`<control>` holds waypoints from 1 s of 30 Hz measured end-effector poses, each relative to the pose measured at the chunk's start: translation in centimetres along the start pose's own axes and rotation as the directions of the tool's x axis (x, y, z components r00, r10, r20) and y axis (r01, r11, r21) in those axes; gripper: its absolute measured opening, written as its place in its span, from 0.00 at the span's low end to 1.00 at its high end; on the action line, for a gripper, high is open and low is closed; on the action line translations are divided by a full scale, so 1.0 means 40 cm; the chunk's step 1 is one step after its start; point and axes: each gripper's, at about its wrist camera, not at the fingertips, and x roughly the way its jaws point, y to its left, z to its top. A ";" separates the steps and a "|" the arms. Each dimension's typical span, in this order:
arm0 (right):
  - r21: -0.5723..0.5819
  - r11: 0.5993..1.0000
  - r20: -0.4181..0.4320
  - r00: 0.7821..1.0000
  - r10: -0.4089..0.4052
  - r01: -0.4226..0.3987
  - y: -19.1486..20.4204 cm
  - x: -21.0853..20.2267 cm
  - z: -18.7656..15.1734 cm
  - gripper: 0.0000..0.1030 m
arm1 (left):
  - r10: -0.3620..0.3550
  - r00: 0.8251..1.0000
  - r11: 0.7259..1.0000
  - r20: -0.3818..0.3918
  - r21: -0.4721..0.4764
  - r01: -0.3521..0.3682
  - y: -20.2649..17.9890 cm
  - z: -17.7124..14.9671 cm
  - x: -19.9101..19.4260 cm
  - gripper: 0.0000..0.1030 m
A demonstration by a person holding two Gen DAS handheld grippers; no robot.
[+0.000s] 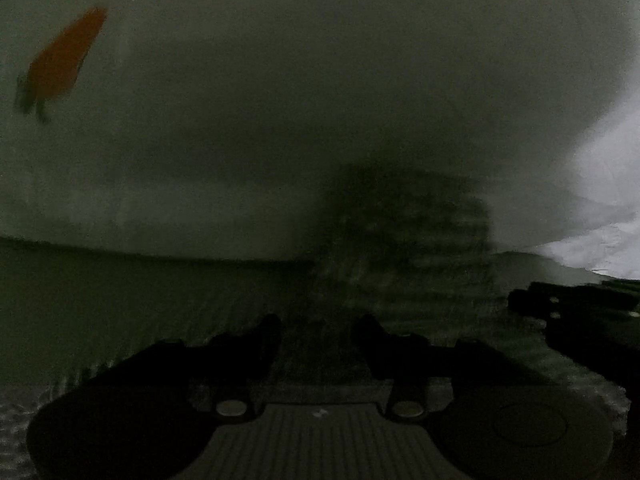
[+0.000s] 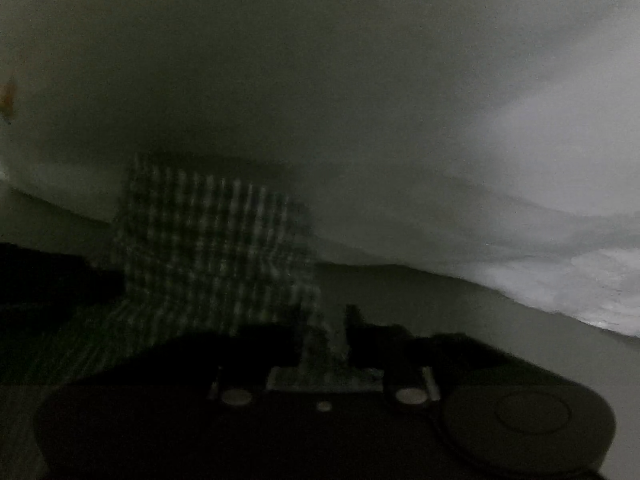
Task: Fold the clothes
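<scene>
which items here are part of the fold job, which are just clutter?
Job:
- checked cloth, blurred and dim
- right gripper, cloth between its fingers
- left gripper, fingers apart over the cloth

Clutter:
- white sheet behind
- orange mark on it, too blurred to identify

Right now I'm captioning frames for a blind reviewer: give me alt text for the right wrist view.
Dim, blurred fisheye view: the right gripper has checked cloth between its fingers. A pale garment fills the space beyond, brighter at the right, with an orange mark at the left edge.
</scene>
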 end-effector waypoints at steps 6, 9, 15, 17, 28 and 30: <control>0.129 0.991 -0.060 0.998 -0.034 0.042 -0.138 -0.300 -0.258 0.48 | -0.056 0.997 0.997 -0.061 0.047 0.059 -0.163 -0.110 -0.133 0.59; 0.205 0.974 -0.138 0.988 -0.069 0.096 -0.214 -0.485 -0.429 0.55 | -0.092 0.982 0.988 -0.163 0.107 0.111 -0.253 -0.243 -0.244 0.61; 0.397 0.864 -0.241 0.943 -0.228 0.310 -0.383 -0.739 -0.715 0.63 | -0.161 0.931 0.972 -0.328 0.112 0.207 -0.393 -0.480 -0.414 0.71; 0.495 0.778 -0.259 0.920 -0.293 0.387 -0.456 -0.790 -0.794 0.64 | -0.162 0.909 0.978 -0.383 0.063 0.201 -0.423 -0.524 -0.409 0.73; 0.687 0.573 -0.205 0.876 -0.437 0.447 -0.704 -0.756 -0.922 0.64 | 0.013 0.942 0.981 -0.335 0.186 0.052 -0.548 -0.575 -0.362 0.99; 0.711 0.560 -0.201 0.886 -0.418 0.425 -0.721 -0.734 -0.923 0.62 | 0.054 0.943 0.974 -0.328 0.223 0.021 -0.566 -0.568 -0.369 0.99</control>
